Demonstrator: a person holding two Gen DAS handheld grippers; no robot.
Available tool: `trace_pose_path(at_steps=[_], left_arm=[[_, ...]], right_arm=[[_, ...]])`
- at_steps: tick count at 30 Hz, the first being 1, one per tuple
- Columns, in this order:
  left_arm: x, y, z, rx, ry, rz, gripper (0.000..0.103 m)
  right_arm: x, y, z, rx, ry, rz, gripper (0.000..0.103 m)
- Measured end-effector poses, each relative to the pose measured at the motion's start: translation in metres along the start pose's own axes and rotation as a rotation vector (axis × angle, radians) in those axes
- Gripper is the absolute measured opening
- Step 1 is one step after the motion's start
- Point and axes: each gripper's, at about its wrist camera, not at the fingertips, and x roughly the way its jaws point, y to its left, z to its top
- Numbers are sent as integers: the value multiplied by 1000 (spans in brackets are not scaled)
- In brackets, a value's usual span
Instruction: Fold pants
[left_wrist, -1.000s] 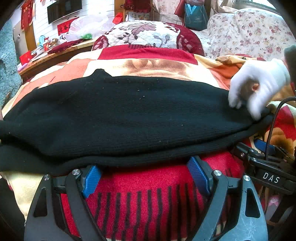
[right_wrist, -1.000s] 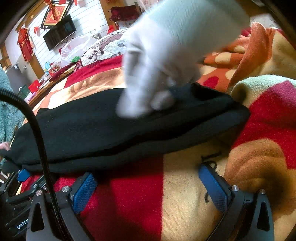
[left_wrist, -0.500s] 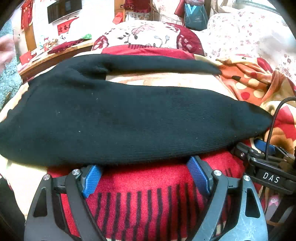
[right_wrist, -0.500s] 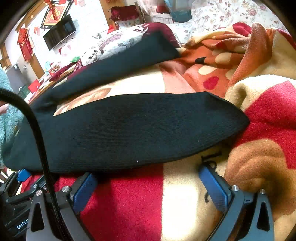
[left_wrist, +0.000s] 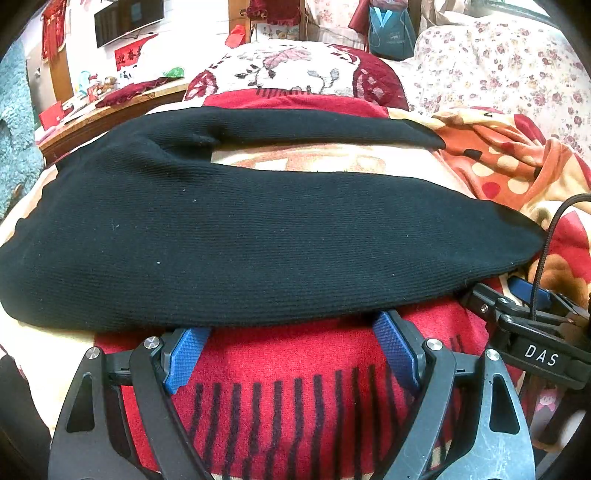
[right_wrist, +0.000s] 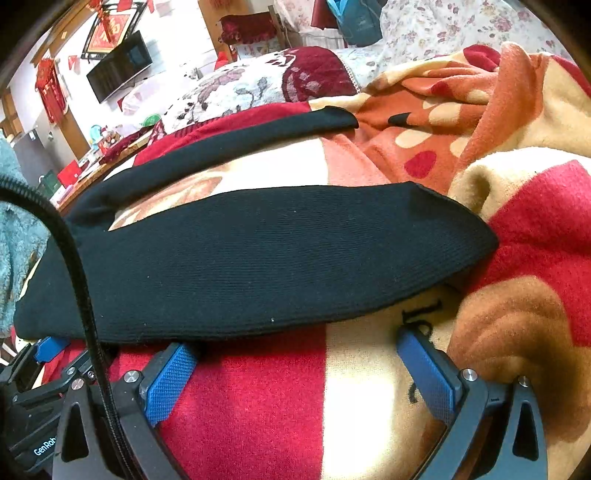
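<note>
Black knit pants lie flat on a patterned blanket, legs spread in a V with the cuffs to the right. The near leg runs across both views, and the far leg lies behind it. The pants also show in the right wrist view. My left gripper is open and empty, resting on the blanket just in front of the near leg's edge. My right gripper is open and empty, just in front of the near leg toward its cuff. The right gripper also shows in the left wrist view.
A red, cream and orange blanket covers the bed and bunches into folds at the right. A floral cushion stands behind the pants. A wooden side table with small items is at the left, and a black cable hangs down.
A white-gloved hand at the cuff end has left view. The pants, folded leg on leg a second ago, now lie with the legs spread apart. Both grippers stayed put.
</note>
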Motion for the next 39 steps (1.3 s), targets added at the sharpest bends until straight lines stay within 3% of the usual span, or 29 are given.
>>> trace_pose_path(at_steps=[3,5,9,15,24,35,39], left_arm=[[0,-1,5,13,42,-11,85],[-6,-3,11,32,74,-30,83],[-39,0,18,70,-14,-28,83],[-71,18,42,53,-95,-6,83],[-80,49,62,12,-107,-5,83],[-80,72,69,-52,-117,24,83],[-80,74,69,-52,-121,37,83]], right_arm=[[1,4,-1,-23,14,-20,103],[0,1,4,-19,48,10,103],[-16,3,15,52,93,69,95],[-60,40,40,-87,2,141,96],[-67,79,75,-135,-9,200,96],[-65,101,81,-164,-6,239,96],[-59,102,80,-160,32,302,95]])
